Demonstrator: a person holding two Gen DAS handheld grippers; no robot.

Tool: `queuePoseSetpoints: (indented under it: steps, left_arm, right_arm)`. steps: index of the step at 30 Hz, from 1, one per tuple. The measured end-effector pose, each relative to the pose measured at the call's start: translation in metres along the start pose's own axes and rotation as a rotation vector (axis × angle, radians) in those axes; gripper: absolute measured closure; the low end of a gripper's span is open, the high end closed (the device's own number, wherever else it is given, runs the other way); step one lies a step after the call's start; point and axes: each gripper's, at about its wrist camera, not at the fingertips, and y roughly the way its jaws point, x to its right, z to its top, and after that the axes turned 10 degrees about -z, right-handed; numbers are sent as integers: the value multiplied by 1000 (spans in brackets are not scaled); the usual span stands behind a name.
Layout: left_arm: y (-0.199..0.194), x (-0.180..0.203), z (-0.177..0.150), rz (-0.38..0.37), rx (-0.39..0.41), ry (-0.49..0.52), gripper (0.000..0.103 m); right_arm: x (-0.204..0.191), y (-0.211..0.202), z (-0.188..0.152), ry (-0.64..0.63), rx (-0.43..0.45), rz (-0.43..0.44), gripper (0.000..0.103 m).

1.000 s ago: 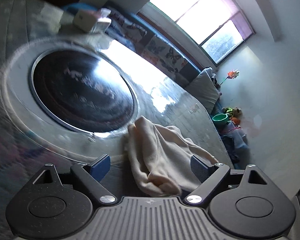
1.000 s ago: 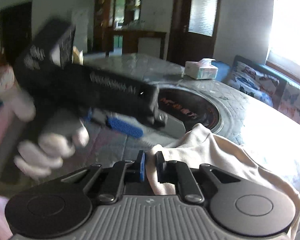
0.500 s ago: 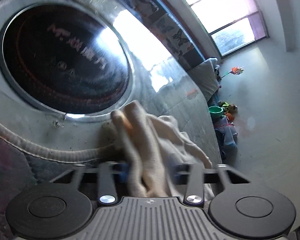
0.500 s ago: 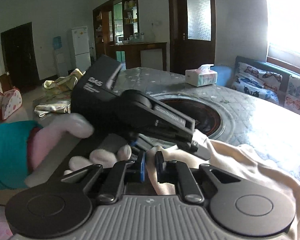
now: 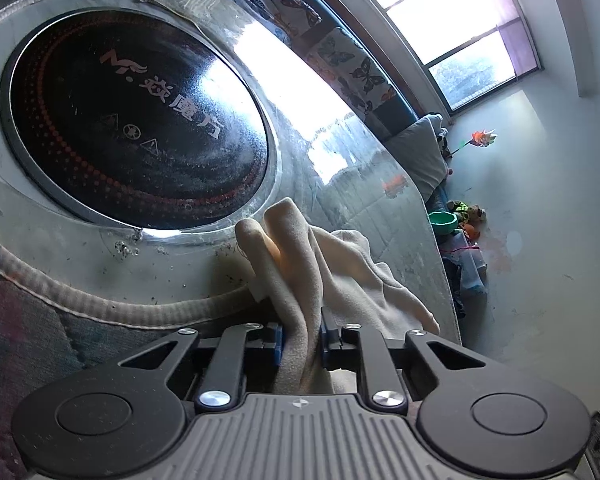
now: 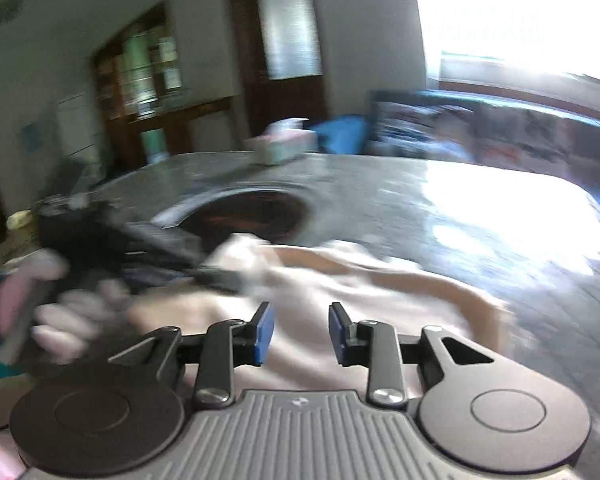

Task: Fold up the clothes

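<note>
A cream-coloured garment (image 5: pixel 332 264) lies bunched on the table beside the round black cooktop (image 5: pixel 136 120). My left gripper (image 5: pixel 301 342) is shut on a thick fold of it, the cloth standing up between the blue pads. In the blurred right wrist view the same garment (image 6: pixel 340 288) spreads out under my right gripper (image 6: pixel 300 334), which is open with nothing between its pads. The left gripper (image 6: pixel 220 276) shows there too, clamped on the cloth's left edge and held by a white-gloved hand (image 6: pixel 60 316).
The marble-patterned table (image 5: pixel 364 184) has a padded rim (image 5: pixel 100 304) at the near side. A tissue box (image 6: pixel 282 146) stands at the table's far side. A butterfly-print sofa (image 5: pixel 352 64) runs under the window. Toys and a green bowl (image 5: pixel 444 222) lie on the floor.
My left gripper came down and shut on the garment's fold. My right gripper let go of the cloth, opened and moved back to the right; its view is now motion-blurred.
</note>
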Motion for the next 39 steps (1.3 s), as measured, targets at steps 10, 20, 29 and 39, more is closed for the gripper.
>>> queuePoseSetpoints:
  steps: [10,20,29,39]
  left_arm:
    - [5,7,-1,36,0,14,85]
    - [7,15,-3,75,7,47,85]
    - [4,40,-1,82,7,124,87]
    - [45,92,-9,-6,-49,217,88]
  right_arm:
    - [94,28,-10,212,-44,-186,61]
    - [109,46,-21,300,-84,-153,71]
    - [105,24,-17,298,5,-150,93]
    - [125,-27,-6,263,107,-266,94]
